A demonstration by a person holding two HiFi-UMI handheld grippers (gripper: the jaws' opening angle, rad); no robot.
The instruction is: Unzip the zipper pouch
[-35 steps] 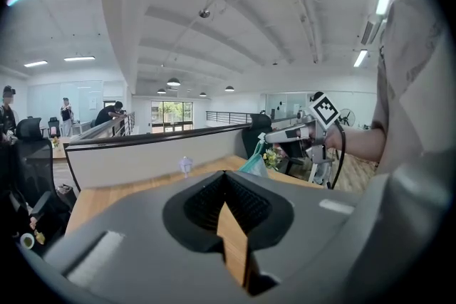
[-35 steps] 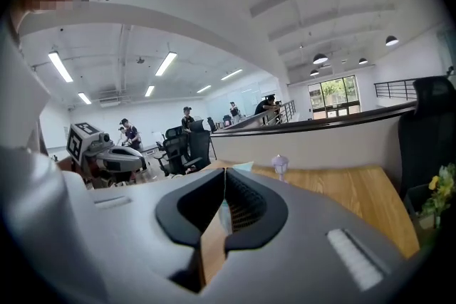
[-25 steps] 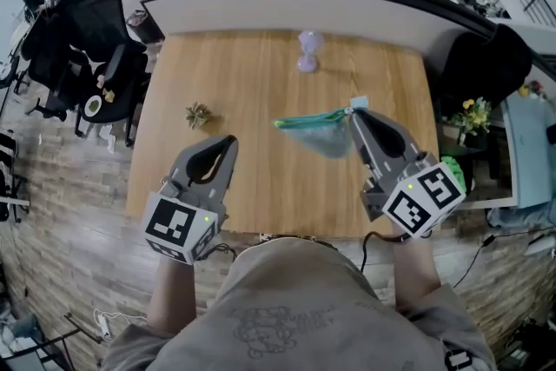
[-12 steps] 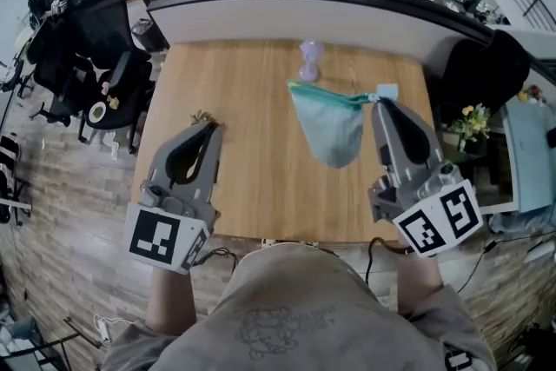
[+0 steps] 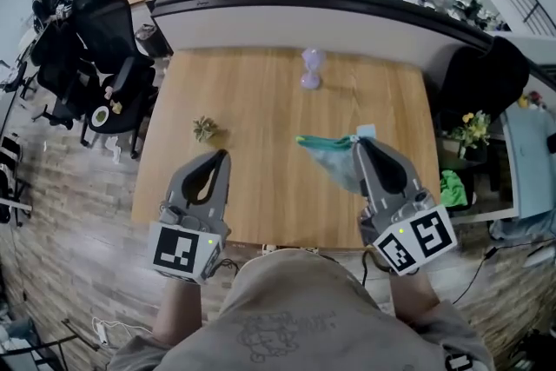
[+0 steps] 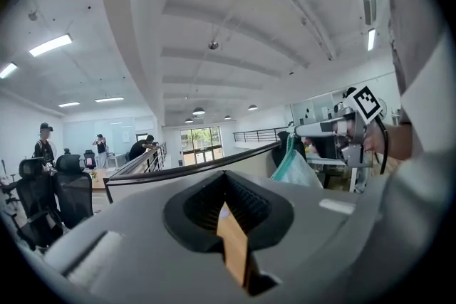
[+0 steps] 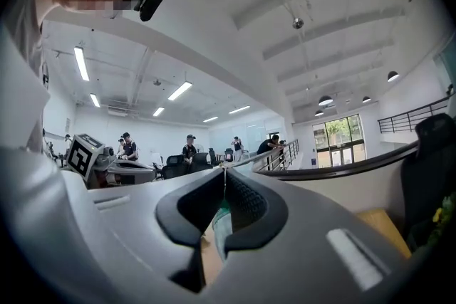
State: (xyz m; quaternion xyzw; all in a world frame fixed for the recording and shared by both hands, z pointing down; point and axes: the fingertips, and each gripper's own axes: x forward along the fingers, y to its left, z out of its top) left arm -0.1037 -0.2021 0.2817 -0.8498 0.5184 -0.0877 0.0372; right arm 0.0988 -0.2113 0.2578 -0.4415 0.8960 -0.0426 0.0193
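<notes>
The pale teal zipper pouch point(image 5: 334, 162) hangs in the air over the right half of the wooden table point(image 5: 261, 100), its darker teal zipper edge uppermost. My right gripper point(image 5: 358, 142) is shut on the pouch's right end, by a small light tab. In the right gripper view a strip of the pouch point(image 7: 219, 224) shows below the closed right gripper point(image 7: 224, 171). My left gripper point(image 5: 221, 155) is shut and holds nothing, well to the left of the pouch, raised off the table. The left gripper view shows the left gripper point(image 6: 226, 178) pointing level, with the hanging pouch point(image 6: 296, 166) off to its right.
A small purple hourglass-shaped thing point(image 5: 310, 69) stands near the table's far edge. A little dried plant sprig point(image 5: 205, 129) lies left of centre. A curved dark-topped partition point(image 5: 330, 0) runs behind the table. Office chairs point(image 5: 104, 39) stand at the left, a dark chair point(image 5: 482, 69) at the right.
The right gripper has come down and nearer to me with the pouch, which now hangs lower and more edge-on. The left gripper has shifted slightly right and stayed shut.
</notes>
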